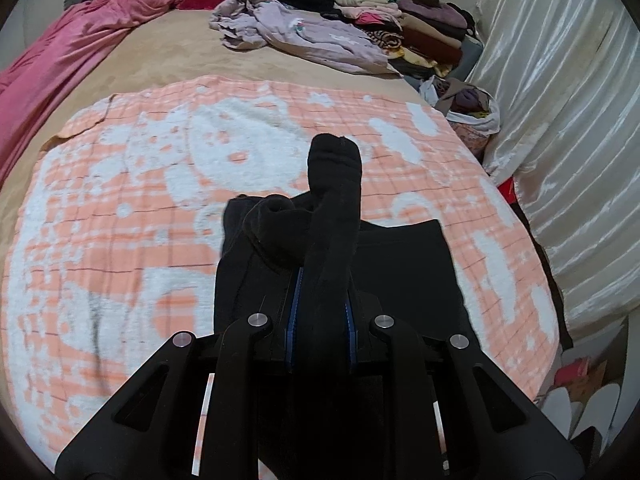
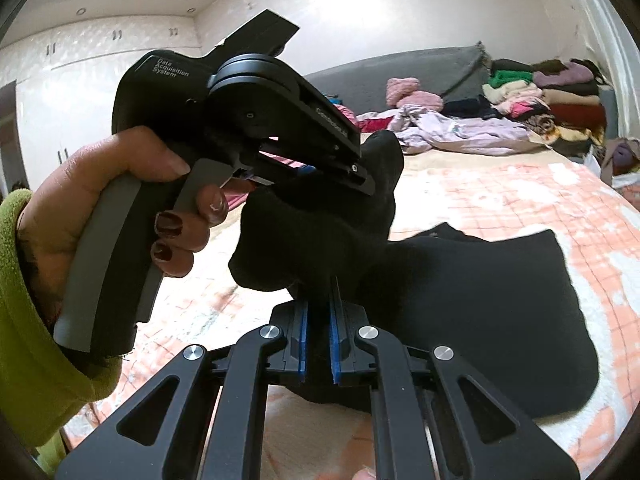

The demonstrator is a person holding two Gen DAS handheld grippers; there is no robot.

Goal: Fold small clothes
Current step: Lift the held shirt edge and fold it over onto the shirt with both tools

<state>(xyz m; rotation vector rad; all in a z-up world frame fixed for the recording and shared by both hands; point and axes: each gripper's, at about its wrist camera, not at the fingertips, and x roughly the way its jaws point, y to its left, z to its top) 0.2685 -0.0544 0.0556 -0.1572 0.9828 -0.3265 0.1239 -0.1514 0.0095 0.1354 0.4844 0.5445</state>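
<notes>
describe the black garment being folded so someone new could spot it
On the bed, find the orange-and-white checked blanket spread across the middle. The black garment lies on it, one end lifted and pinched by both the left gripper and the right gripper. It is the only black piece there; the lilac clothes lie beyond the blanket.

The left wrist view looks steeply down over its fingers [image 1: 294,304], close above the bed [image 1: 160,52]. The right wrist view faces shallower, across the bed toward the far wall [image 2: 360,12]. Both share the black cloth [image 1: 404,256] and far pile [image 1: 400,28].
</notes>
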